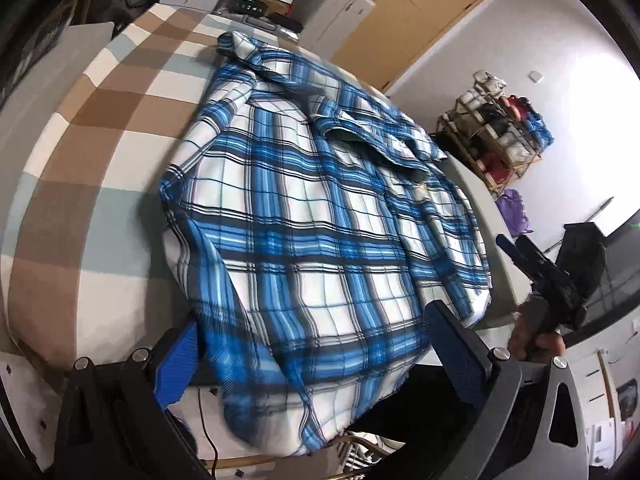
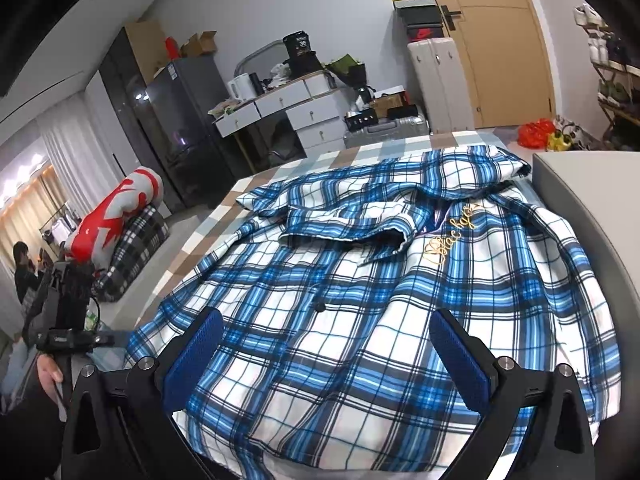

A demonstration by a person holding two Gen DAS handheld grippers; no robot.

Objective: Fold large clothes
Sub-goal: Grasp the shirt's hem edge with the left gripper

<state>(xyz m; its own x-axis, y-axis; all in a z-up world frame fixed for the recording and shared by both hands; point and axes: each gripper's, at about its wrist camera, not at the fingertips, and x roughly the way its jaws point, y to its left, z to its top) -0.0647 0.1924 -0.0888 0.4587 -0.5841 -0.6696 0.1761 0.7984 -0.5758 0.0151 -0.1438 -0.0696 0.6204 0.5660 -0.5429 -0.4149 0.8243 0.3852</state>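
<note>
Blue-and-white plaid shirt lay spread front-up on the bed, over a brown, white and grey checked cover. Long axis ran from hem, nearest both cameras, to collar at the far end, toward the drawers and door. Gold script on the chest beside the collar. One sleeve folded across the upper body; fabric rumpled there.

Left gripper: fingers spread wide, hem corner draped between them and hanging off the bed edge; could not tell whether cloth touched the pads. Right gripper: fingers wide apart, low over the hem, gripping nothing. A hand on the other tool seen at the right of the left view.

Edges: shirt side reached the grey bed frame on one flank. On the other flank, a broad strip of bare cover left open. Floor beyond cluttered: suitcase, shoe rack.
</note>
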